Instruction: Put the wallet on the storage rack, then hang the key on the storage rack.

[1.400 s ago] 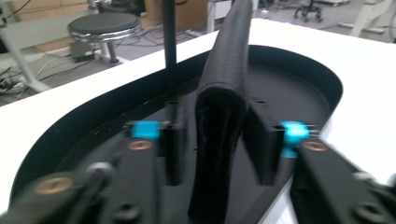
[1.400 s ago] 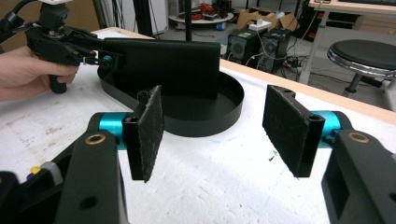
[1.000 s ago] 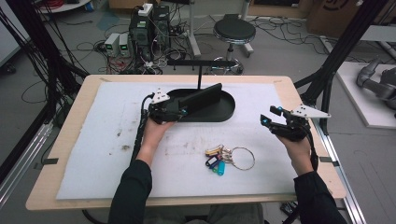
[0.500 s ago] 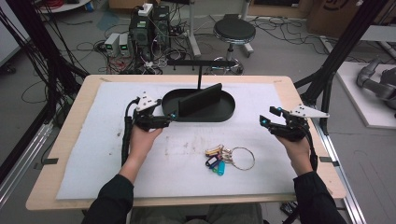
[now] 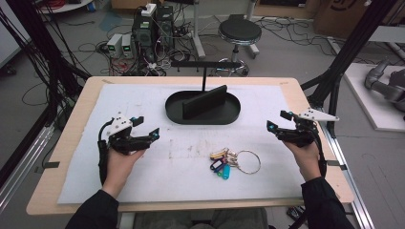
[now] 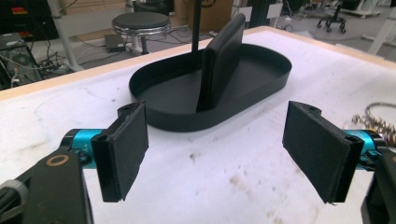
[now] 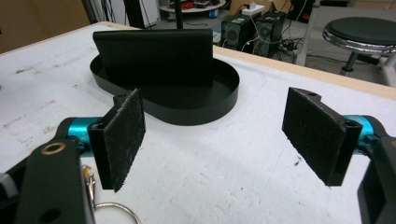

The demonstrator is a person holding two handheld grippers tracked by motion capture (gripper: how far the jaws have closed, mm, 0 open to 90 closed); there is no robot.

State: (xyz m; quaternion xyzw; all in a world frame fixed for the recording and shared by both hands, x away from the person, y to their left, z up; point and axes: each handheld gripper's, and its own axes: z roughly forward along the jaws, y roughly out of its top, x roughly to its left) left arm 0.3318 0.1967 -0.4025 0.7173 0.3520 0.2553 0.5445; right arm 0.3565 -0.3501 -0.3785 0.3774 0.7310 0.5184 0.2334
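Observation:
A black oval tray sits at the far middle of the white mat, with a flat black slab standing on edge inside it. A bunch of keys with coloured tags and a large ring lies on the mat, nearer the person. My left gripper hovers left of the tray, open and empty, facing the tray and slab. My right gripper is at the right, beyond the keys. Its jaws have just been opening and hold nothing. It faces the tray, with the key ring by its left jaw.
A thin black T-shaped stand rises just behind the tray. The white mat covers most of the wooden table. A stool, computers and cables stand on the floor beyond the far edge.
My left gripper has drawn away from the tray, moving left and toward the person. The right hand has stayed in place. The keys and tray have not moved.

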